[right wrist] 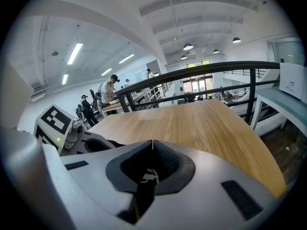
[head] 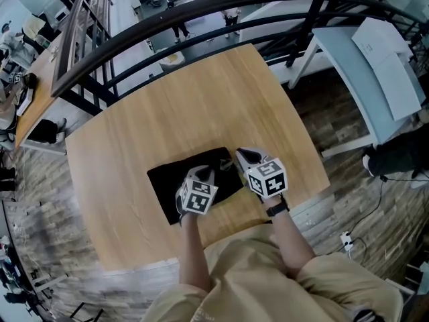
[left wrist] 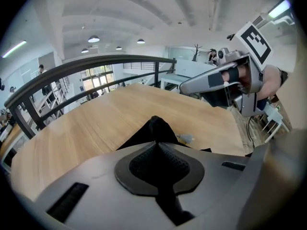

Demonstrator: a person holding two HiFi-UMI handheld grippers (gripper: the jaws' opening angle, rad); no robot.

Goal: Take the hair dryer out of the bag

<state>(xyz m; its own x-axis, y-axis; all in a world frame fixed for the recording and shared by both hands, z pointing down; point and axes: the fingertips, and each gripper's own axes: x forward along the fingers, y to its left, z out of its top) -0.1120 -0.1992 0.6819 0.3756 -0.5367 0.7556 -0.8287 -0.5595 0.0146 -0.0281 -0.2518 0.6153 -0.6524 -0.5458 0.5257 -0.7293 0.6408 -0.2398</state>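
A flat black bag (head: 171,180) lies on the wooden table (head: 181,106) near its front edge. My left gripper (head: 208,175) is over the bag's right half, shut on a pinch of black fabric (left wrist: 156,127) that stands up in a peak beyond the left gripper's (left wrist: 156,143) tips. My right gripper (head: 239,155) is at the bag's far right corner, shut, with a white cord (right wrist: 149,176) and dark cloth between the right gripper's (right wrist: 152,142) jaws. A small grey cord end (left wrist: 186,138) lies by the peak. No hair dryer shows.
A black curved railing (head: 201,12) runs past the table's far edge. A pale blue table (head: 375,72) stands to the right, above a lower floor. The person's legs (head: 268,280) are at the table's front edge. Several people stand by desks (right wrist: 103,97) far off.
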